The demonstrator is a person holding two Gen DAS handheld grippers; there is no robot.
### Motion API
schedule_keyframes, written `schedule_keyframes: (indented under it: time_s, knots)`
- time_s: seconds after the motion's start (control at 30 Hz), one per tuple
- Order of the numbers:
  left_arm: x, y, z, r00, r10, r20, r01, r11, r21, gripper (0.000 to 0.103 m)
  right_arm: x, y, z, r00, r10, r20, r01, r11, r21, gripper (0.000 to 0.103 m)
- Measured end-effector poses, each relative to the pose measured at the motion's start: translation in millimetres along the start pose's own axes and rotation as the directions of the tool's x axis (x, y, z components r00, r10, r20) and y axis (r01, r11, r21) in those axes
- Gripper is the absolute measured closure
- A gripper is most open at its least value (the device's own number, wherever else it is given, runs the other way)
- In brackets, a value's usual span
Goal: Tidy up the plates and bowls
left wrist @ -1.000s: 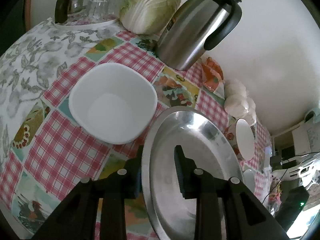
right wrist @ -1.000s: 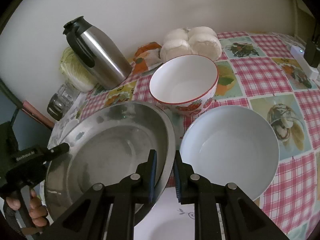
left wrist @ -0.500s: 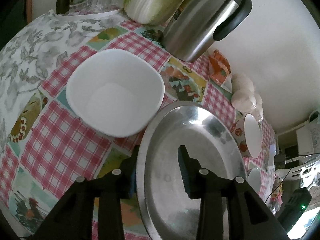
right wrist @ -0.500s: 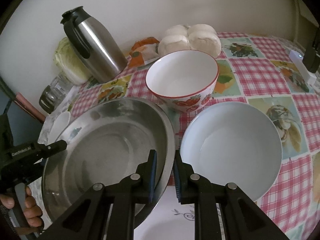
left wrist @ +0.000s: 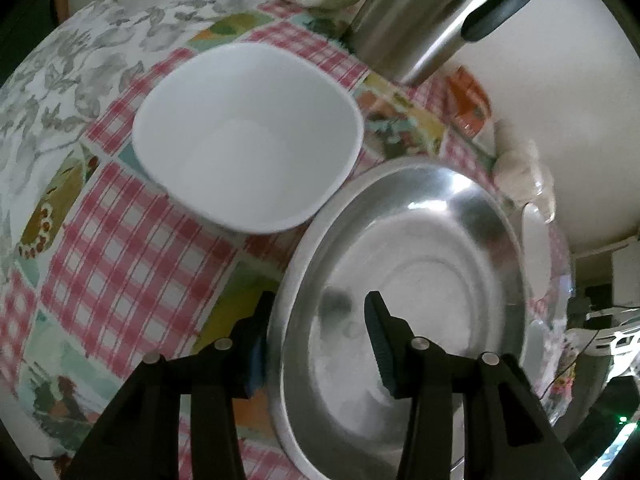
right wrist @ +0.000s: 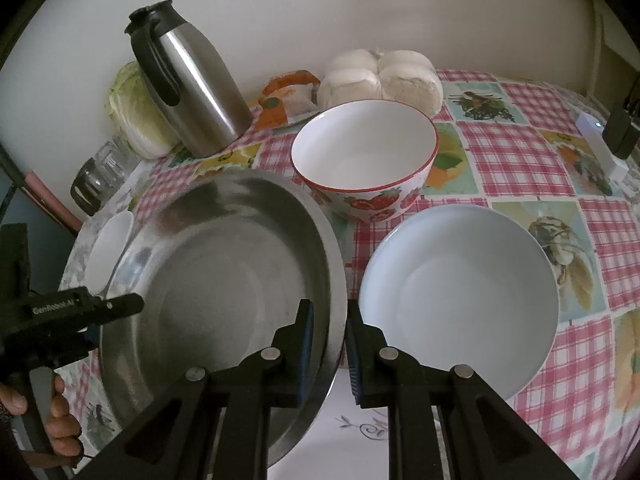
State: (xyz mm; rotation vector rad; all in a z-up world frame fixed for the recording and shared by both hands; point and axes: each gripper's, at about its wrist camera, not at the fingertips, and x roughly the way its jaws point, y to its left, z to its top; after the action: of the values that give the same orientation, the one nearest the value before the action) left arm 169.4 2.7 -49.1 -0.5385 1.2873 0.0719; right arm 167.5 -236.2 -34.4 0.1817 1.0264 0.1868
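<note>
While the right tongs [right wrist: 326, 346] clamped the slick steel bowl's [right wrist: 224, 264] rim, the left tongs [left wrist: 316, 344] had just been opening around it (probably light, stiff).

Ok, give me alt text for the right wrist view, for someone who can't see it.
The right tongs clamp the near rim of a large steel basin, while the left tongs, held by a hand, sit at its far-left rim. On the checked tablecloth stand a strawberry-patterned bowl, a pale bowl and a steel jug.
</note>
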Motion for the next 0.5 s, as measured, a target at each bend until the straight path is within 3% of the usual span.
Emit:
schedule_keyframes:
  time_s: [0.5]
  knots:
    - [-1.9,-7.2,-7.9,0.997,0.062,-0.053,-0.060,0.997,0.043,0.056,-2.3,7.0,-9.2,0.996,-0.027,-0.081,0.025,0.999,-0.022,0.077]
